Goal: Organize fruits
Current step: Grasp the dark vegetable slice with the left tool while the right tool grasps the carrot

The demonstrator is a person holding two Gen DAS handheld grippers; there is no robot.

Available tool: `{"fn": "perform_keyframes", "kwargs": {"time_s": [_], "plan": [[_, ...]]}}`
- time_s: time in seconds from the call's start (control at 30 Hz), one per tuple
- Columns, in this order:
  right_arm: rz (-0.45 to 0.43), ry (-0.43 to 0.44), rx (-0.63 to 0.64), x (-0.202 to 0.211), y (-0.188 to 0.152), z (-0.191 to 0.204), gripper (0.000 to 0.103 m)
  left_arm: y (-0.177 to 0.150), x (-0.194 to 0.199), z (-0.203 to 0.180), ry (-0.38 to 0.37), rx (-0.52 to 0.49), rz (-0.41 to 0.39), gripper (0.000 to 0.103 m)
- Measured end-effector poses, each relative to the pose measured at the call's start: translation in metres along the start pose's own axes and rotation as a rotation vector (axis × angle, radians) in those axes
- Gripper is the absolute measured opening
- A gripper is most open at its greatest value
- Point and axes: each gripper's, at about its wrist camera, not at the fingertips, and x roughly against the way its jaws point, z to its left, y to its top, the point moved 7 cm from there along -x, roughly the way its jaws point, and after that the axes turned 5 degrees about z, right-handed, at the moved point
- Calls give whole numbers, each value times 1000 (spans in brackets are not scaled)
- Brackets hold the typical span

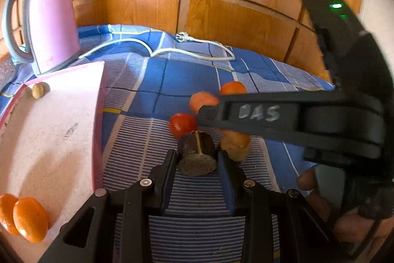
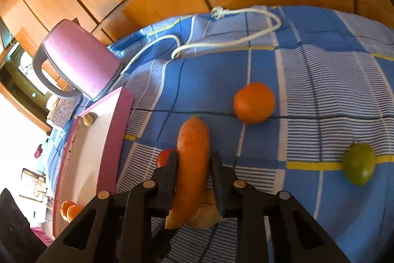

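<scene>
The carrot (image 2: pixel 193 164) lies lengthwise between the right tool's (image 2: pixel 193 164) fingers, tip pointing away, gripped; the tray (image 2: pixel 98 152) sits left (nearer the left tool (image 1: pixel 197 159), closed on a dark stub (image 1: pixel 197 154)).

one marking is legible: the hand-written pale letters "das" on the side of the black finger of the right gripper (image 1: pixel 209 112) as seen from the left wrist view; no other text, brand or number can be read.
</scene>
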Motion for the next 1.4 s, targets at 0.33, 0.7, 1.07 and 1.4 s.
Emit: {"fn": "perform_keyframes", "kwargs": {"time_s": [0.33,0.7,1.07,1.4], "plan": [[-58,-121,-97,43,-28,-41,26,-9,6,-9,-49,-40,7,34],[-5,-186,-147,54,-64,-54,26,-42,33,-29,-95,-114,9,34],[-52,-90,-225,53,-68,-60,27,-49,21,-34,-72,-154,26,35],[-83,-184,-190,62,-65,-58,26,-45,29,-29,-133,-83,14,33]]}}
